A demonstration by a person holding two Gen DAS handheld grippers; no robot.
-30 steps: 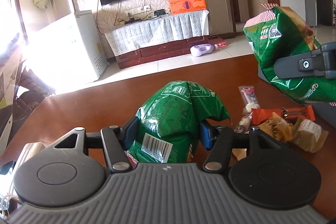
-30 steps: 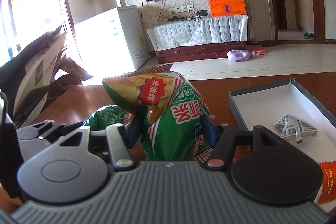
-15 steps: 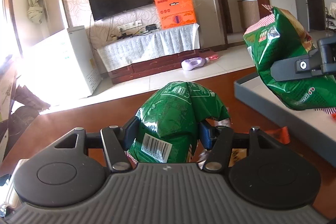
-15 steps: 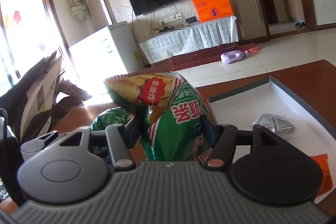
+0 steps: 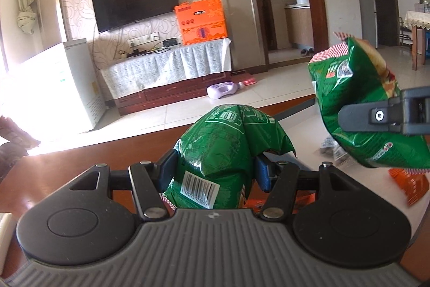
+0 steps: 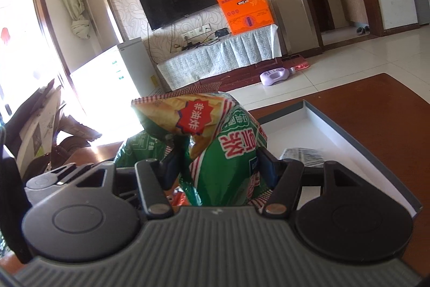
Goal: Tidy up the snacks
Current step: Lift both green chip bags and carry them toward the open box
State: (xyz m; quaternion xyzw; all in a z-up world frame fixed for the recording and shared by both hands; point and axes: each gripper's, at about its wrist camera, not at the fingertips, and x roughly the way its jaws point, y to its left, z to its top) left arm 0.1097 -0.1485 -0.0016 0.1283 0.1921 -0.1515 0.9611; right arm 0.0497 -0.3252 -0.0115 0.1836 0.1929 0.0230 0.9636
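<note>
Both your grippers have carried their loads over the shallow white grey-rimmed box (image 6: 349, 131), left gripper (image 5: 215, 171) clamping a crinkled green foil snack bag (image 5: 228, 141), right gripper (image 6: 217, 166) at its 2 o'clock clamping a green-and-red chip bag (image 6: 225, 149).

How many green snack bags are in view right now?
2. One green snack bag is clamped in the left gripper; the other green bag is clamped in the right gripper, raised over the white tray. More could be hidden behind them.

Snack count
Two green chip bags (image 5: 220, 141) (image 5: 357, 109), one silver packet (image 6: 301, 155), one orange packet (image 5: 408, 180), one grey tray (image 6: 346, 132).
</note>
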